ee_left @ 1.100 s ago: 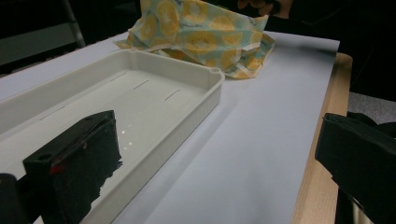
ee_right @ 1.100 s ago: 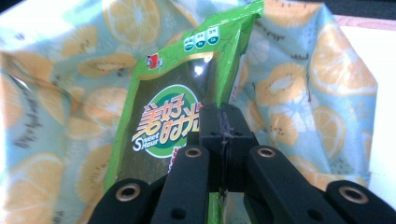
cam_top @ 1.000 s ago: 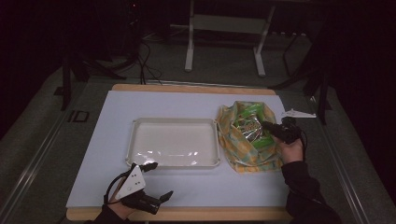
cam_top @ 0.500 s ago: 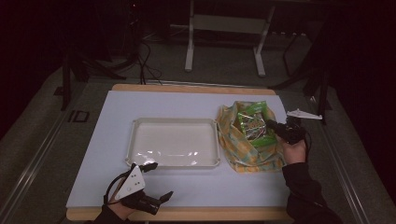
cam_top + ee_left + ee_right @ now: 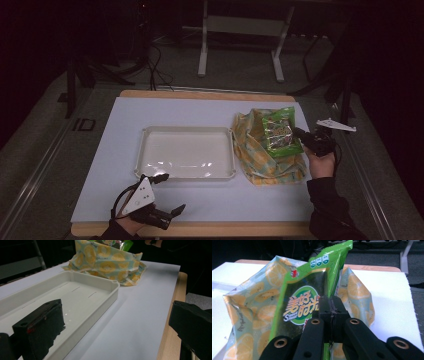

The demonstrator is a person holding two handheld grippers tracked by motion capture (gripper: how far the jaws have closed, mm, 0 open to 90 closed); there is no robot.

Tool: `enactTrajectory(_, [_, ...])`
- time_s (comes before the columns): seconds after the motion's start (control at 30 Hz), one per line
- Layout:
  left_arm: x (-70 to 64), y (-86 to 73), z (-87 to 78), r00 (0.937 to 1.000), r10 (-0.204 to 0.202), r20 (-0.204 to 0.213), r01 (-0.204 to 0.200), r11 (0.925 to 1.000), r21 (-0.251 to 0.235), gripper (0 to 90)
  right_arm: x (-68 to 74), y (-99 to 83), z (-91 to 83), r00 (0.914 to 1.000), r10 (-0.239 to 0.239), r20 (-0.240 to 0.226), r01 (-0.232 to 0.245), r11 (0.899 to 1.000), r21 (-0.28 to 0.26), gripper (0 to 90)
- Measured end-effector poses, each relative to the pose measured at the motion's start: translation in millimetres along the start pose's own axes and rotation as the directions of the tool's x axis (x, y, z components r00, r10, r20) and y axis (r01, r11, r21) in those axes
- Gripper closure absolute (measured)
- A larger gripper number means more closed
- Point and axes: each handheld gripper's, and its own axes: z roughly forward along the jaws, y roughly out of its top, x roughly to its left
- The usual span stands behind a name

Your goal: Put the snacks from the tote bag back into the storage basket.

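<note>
At the near left of the white-covered surface (image 5: 200,112), the left gripper (image 5: 170,214) is held low with its jaws spread wide and nothing between them. Just beyond it, a shallow, empty cream plastic tray (image 5: 186,152) is set at the centre. To the right, touching the tray's right edge, a crumpled lemon-print yellow cloth bag (image 5: 260,155) is laid. A glossy green snack packet (image 5: 279,132) is pinched at its edge between the closed jaws of the right gripper (image 5: 300,134), above the cloth bag.
</note>
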Motion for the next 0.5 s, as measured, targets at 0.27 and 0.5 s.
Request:
enactTrajectory(0.27, [-0.8, 0.3, 0.8, 1.0, 0.008, 0.0, -0.008, 0.9999, -0.008, 0.4, -5.0, 4.0, -17.8, 0.9991, 0.029, 0.03, -0.027, 0.999, -0.041, 89.4])
enactTrajectory(0.5, [-0.6, 0.4, 0.6, 1.0, 0.008, -0.003, -0.008, 0.9999, -0.009, 0.4, -4.8, 5.2, -28.9, 0.9976, 0.052, 0.046, -0.049, 0.997, -0.062, 89.3])
